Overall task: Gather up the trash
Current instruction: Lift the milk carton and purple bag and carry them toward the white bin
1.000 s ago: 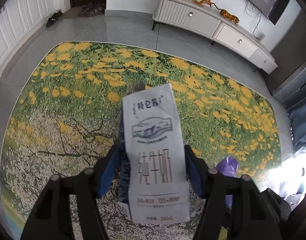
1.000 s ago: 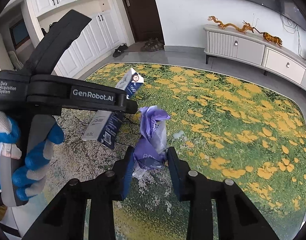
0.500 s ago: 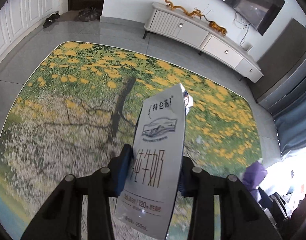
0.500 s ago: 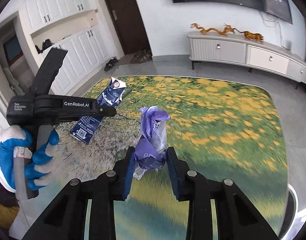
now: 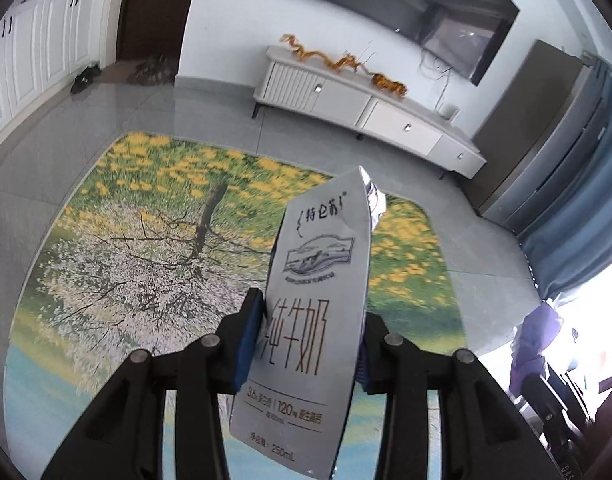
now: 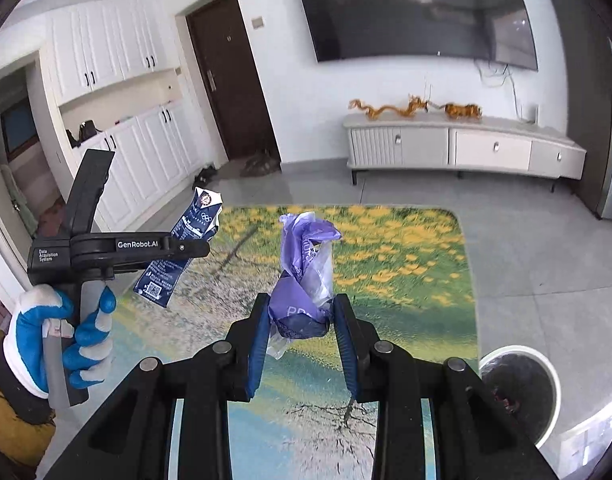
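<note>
Rug [image 5: 137, 264] with a yellow-flower and tree print fills the floor in the middle of both views, grey tile around it. Wall TV [image 6: 418, 8] upper centre in the right wrist view, white TV cabinet [image 6: 466, 148] below it with gold dragon figures [image 6: 390, 109] on top. White cupboards [image 6: 117, 80] upper left, dark door [image 6: 229, 80] next to them. Round white bin [image 6: 542, 364] with a dark inside at lower right of the right wrist view, on the tile just off the rug's corner.

Left tongs [image 5: 306, 344]: clenched on a white milk carton [image 5: 318, 308], pads pressing both its sides, carton up off the rug, near upright and tilted slightly right, centre-bottom of the left wrist view. The jaws have just been closing on it. Same carton shows its blue side at centre left of the right wrist view, beside a blue-and-white gloved hand [image 6: 57, 340] on the handle.

Right tongs [image 6: 301, 320]: clenched on a crumpled purple wrapper [image 6: 306, 276], held up over the rug, centre of frame.
</note>
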Available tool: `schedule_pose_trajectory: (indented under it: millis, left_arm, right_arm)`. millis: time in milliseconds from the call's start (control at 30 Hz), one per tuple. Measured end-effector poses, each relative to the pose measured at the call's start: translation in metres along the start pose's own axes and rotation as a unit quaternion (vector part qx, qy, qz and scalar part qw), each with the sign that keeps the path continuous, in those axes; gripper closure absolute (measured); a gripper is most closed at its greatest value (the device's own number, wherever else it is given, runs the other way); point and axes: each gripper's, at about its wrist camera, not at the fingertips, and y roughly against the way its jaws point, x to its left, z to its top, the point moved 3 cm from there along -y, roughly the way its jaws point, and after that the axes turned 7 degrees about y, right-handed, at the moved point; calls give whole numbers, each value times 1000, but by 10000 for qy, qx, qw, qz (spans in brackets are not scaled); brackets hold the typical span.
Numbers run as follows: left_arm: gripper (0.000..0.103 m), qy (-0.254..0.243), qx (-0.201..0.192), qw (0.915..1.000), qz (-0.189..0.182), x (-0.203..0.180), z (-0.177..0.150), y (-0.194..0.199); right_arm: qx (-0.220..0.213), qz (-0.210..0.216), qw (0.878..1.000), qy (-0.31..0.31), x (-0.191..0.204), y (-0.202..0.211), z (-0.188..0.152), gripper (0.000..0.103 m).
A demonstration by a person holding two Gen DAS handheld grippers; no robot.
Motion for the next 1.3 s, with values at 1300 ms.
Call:
schedule_pose_trajectory:
  millis: [1300]
  left_arm:
    - [65,-2218,1035,9671,-699,-290,-126,-77]
  right_arm:
    - [-222,-1099,9731,-2015,-223,84,-112,73]
